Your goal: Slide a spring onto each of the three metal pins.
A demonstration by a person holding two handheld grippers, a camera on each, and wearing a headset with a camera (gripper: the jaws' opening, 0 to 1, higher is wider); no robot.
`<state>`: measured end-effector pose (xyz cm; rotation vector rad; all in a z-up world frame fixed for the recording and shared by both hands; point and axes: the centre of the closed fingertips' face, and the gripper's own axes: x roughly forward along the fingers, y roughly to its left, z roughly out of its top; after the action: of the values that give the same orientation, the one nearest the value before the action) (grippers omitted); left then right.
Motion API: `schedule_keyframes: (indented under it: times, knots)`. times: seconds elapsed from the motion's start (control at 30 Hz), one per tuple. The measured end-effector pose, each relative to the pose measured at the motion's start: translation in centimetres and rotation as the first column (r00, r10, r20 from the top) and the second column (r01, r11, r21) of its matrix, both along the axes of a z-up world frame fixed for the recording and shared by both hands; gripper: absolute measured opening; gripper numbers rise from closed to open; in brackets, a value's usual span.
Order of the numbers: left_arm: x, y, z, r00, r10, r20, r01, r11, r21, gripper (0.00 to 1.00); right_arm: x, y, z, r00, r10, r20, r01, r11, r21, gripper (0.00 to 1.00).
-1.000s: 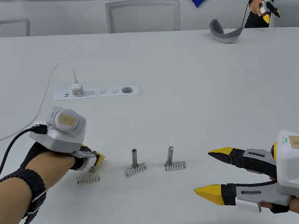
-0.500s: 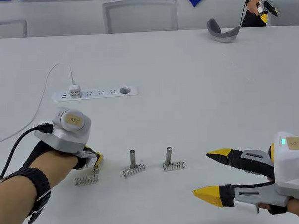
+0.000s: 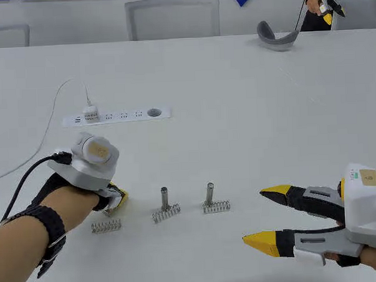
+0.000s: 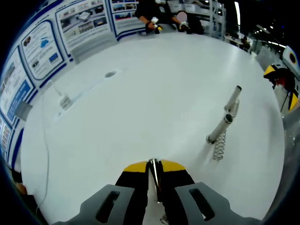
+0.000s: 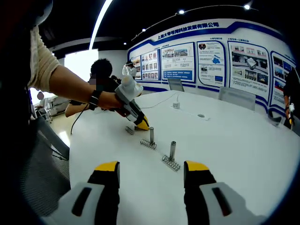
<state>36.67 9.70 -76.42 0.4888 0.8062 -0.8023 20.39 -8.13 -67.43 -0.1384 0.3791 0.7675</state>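
Two pins stand upright near the table's front edge, with a spring lying at each foot. A third spring lies left of them. Your left gripper is clamped on a thin metal rod, the third pin, mostly hidden by its jaws. Your right gripper gapes wide, holding nothing.
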Motion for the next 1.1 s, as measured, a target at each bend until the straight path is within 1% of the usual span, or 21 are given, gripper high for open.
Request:
schedule_keyframes:
  times: [0.03,0.1,0.13,0.17,0.23,0.4,0.47,0.57,0.7,0.8,0.87,0.97,1.1]
  knots:
    - [0.0,0.0,-0.1,1.0,-0.003,-0.002,0.003,1.0,0.009,0.09,0.0,0.0,0.0,1.0,0.001,0.0,-0.001,1.0,0.001,0.56]
    - [0.0,0.0,0.0,1.0,-0.007,-0.001,0.007,1.0,0.014,0.1,0.0,0.1,-0.1,1.0,0.002,-0.001,-0.002,1.0,0.001,0.56]
    - [0.1,0.0,-0.3,1.0,-0.013,-0.005,0.013,1.0,0.028,0.1,0.0,0.1,-0.1,1.0,0.002,-0.002,-0.002,1.0,0.0,0.56]
    - [0.2,-0.1,-0.2,1.0,-0.017,0.003,0.017,0.999,0.027,0.1,0.0,0.1,-0.1,1.0,0.002,-0.002,-0.002,1.0,0.001,0.56]
    - [0.1,-0.3,-0.1,1.0,-0.017,-0.004,0.018,0.999,0.035,0.1,0.0,0.2,-0.1,1.0,0.001,-0.003,-0.001,1.0,0.003,0.56]
    - [0.1,-0.4,-0.1,1.0,-0.015,-0.016,0.015,0.999,0.037,0.09,-0.1,0.0,-0.1,1.0,-0.002,-0.006,0.002,1.0,0.004,0.56]
    - [-0.1,-0.3,-0.2,1.0,-0.019,-0.016,0.02,0.999,0.041,0.09,-0.1,0.0,-0.1,1.0,-0.007,-0.006,0.007,1.0,0.006,0.56]
    - [0.0,-0.3,-0.3,1.0,-0.018,-0.014,0.018,0.999,0.035,0.09,0.0,-0.1,-0.1,1.0,-0.009,-0.008,0.009,1.0,0.009,0.55]
    - [0.0,-0.3,-0.3,1.0,0.008,-0.026,-0.007,1.0,0.031,0.08,0.0,0.1,-0.1,1.0,-0.006,-0.006,0.007,1.0,0.012,0.55]
    - [0.0,-0.3,-0.3,1.0,0.014,-0.024,-0.013,0.999,0.036,0.07,0.0,0.1,0.0,1.0,-0.007,-0.003,0.007,1.0,0.013,0.55]
    - [-0.1,-0.4,0.0,0.999,0.024,-0.027,-0.024,1.0,0.016,0.07,0.0,0.0,0.2,1.0,-0.01,0.002,0.01,1.0,0.016,0.55]
    - [-0.2,-0.6,0.9,1.0,0.023,-0.011,-0.023,1.0,0.0,0.07,0.1,-0.2,0.2,1.0,-0.013,0.002,0.013,1.0,0.014,0.55]
    - [-0.3,-0.3,1.6,1.0,0.024,-0.004,-0.024,1.0,-0.006,0.07,0.1,-0.1,0.2,1.0,-0.011,0.002,0.011,1.0,0.013,0.55]
